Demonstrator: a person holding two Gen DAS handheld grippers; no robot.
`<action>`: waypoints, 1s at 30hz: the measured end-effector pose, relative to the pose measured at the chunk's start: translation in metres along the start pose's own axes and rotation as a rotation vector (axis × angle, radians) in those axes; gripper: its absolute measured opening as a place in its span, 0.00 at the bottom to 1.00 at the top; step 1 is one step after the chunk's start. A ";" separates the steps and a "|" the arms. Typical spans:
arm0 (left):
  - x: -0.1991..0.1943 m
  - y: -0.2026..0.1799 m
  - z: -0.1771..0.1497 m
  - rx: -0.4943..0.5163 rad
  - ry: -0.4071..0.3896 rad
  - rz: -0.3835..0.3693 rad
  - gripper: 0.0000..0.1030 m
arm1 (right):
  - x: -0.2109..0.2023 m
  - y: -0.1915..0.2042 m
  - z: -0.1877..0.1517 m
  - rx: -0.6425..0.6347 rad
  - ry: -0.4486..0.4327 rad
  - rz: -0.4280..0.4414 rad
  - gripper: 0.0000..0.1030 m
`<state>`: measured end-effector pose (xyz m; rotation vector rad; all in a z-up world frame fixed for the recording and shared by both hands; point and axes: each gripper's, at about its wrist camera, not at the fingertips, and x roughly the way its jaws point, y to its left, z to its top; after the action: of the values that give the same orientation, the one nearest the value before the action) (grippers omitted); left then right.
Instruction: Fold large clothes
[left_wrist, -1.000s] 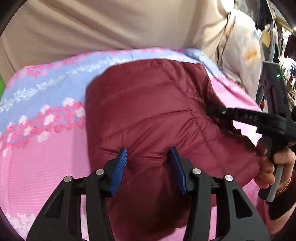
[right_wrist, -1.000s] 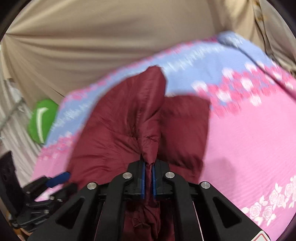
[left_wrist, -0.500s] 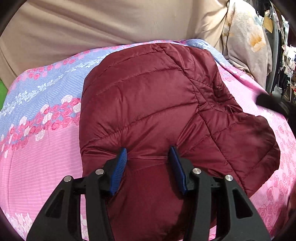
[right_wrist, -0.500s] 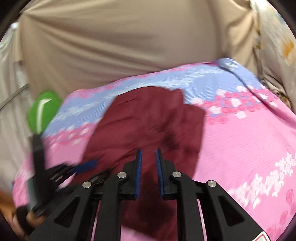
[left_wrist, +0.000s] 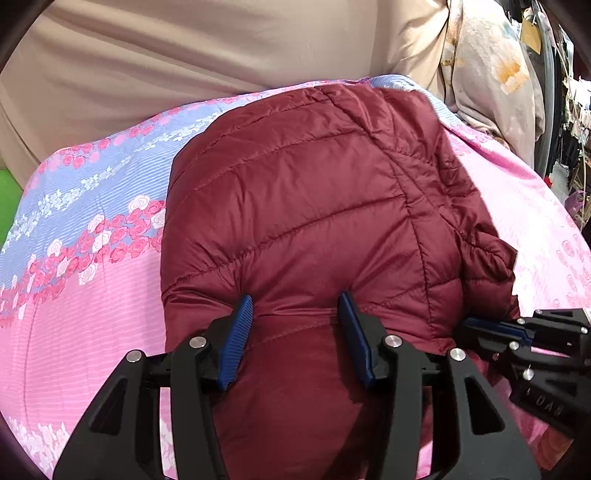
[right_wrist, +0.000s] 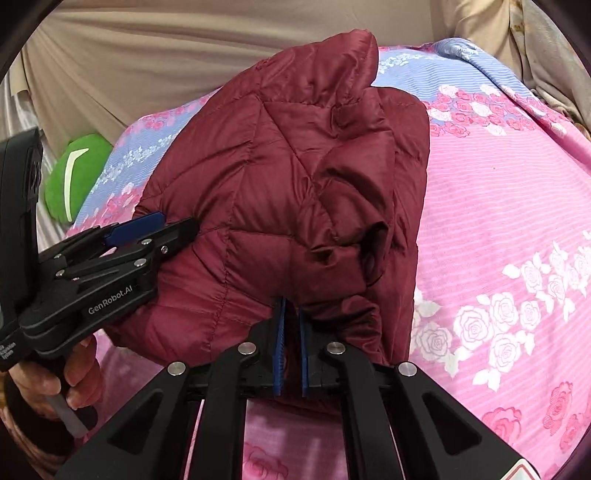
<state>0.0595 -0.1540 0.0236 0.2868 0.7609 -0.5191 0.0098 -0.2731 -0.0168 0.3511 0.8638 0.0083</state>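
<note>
Jacket: maroon quilted puffer jacket (left_wrist: 314, 206) (right_wrist: 295, 177), folded into a thick bundle, lying on the bed across the band where the blue stripe meets the pink, its near hem toward me and its far end close to the bed's far edge.

Raised fold: in my right wrist view one puffy flap stands up from the bundle, its tip highest at the far end.

Left gripper (left_wrist: 295, 325) (right_wrist: 147, 230): my jaws are spread wide, blue pads on either side of the jacket's near hem, fabric bulging between them; the pads touch the cloth at their tips but do not pinch it.

Right gripper (right_wrist: 290, 321) (left_wrist: 480, 326): my jaws are pressed nearly together on a pinch of jacket fabric at the bundle's near right corner; the cloth gathers into creases where they close.

Left hand (right_wrist: 48, 384): wrapped round the gripper's handle at the lower left of my right wrist view, fingers curled on the trigger, gripper pointing across toward the jacket's left side.

Bedsheet (left_wrist: 74, 314) (right_wrist: 498, 221): pink with rose prints, blue floral band toward the far edge.

Curtain (left_wrist: 184, 55): beige cloth hangs behind the bed's far edge.

Green cushion (right_wrist: 74, 177): beyond the bed's far left corner.
</note>
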 end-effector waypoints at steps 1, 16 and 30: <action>-0.005 0.003 0.002 -0.010 0.002 -0.017 0.46 | -0.009 0.000 0.005 0.016 0.004 0.005 0.05; 0.038 0.032 0.110 -0.138 -0.040 0.028 0.56 | 0.028 -0.012 0.171 0.120 -0.176 -0.103 0.06; 0.092 0.021 0.091 -0.137 -0.061 0.103 0.84 | 0.101 -0.066 0.147 0.187 -0.107 -0.107 0.00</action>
<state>0.1795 -0.2064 0.0219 0.1809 0.7148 -0.3751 0.1764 -0.3639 -0.0242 0.4759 0.7780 -0.1898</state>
